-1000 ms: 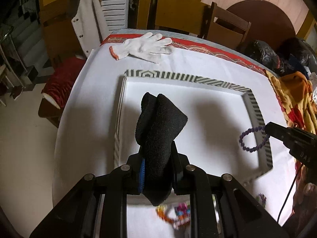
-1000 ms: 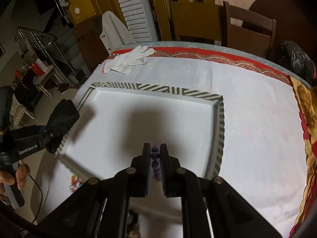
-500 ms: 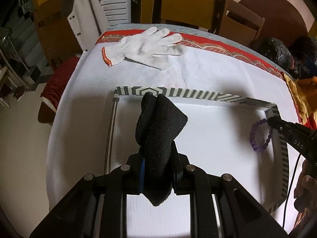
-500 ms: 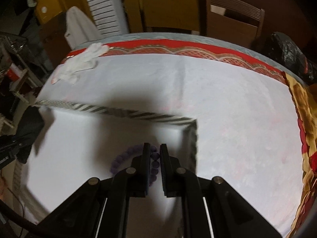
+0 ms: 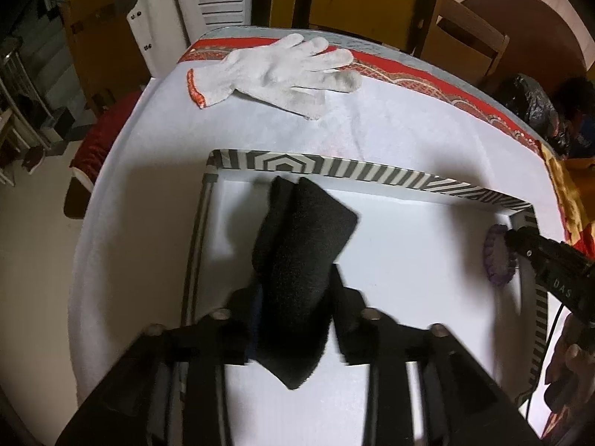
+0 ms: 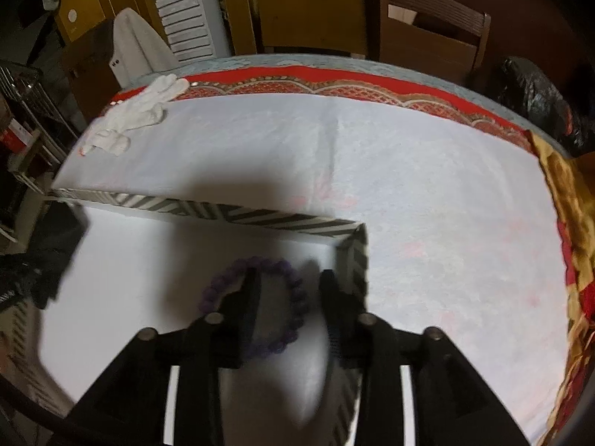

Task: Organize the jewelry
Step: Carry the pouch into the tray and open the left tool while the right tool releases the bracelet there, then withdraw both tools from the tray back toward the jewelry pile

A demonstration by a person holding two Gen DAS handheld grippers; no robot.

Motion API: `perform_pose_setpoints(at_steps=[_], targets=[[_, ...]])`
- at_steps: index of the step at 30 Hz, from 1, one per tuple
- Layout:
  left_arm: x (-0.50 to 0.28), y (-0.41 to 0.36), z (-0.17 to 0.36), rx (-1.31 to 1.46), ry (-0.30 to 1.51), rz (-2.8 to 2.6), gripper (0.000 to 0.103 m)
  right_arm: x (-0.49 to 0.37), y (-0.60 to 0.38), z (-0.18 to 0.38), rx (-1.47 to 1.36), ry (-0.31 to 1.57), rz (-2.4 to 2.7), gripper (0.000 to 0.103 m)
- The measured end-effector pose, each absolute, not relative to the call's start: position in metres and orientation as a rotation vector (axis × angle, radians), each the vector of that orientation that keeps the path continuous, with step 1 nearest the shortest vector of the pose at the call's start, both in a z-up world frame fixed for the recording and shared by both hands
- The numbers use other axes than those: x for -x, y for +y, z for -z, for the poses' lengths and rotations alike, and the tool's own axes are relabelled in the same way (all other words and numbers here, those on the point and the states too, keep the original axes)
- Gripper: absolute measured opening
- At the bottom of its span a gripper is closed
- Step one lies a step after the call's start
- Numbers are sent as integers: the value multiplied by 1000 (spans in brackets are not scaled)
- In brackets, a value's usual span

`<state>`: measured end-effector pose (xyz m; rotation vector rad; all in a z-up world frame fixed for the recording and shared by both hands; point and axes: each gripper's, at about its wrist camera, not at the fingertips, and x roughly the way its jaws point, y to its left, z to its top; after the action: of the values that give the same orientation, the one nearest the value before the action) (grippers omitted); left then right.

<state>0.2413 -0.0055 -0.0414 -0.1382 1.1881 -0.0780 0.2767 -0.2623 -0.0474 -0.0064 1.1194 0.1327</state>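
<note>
Inside tray (image 6: 282, 219), purple bracelet (image 6: 293, 297)

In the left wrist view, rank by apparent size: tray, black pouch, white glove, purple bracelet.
1. Striped-rim tray
2. Black pouch, enlarged by nearness to the camera, in the left gripper
3. White glove
4. Purple bead bracelet, partly hidden by the right gripper

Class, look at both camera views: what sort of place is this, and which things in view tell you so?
Probably a lived-in dining room at home: a cloth-covered table with wooden chairs behind it, a white work glove left lying on it, and a garment draped nearby.
</note>
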Motion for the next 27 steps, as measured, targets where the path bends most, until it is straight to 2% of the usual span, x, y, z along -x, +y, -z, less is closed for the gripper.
perform_pose_setpoints(at_steps=[3,7,16,27], targets=[[-237,-6,37,145,1177,77,48,-268,-261,38,-14,1103,-156,43],[-228,-4,24,157,1144,61,48,-248,-262,20,-52,1074,-200,57],[-184,-9,-17,110,1065,50,48,-182,-268,-14,-132,1034,-274,63],[-91,-23,-47,73,1006,5,48,-83,-276,-39,-128,997,-330,71]])
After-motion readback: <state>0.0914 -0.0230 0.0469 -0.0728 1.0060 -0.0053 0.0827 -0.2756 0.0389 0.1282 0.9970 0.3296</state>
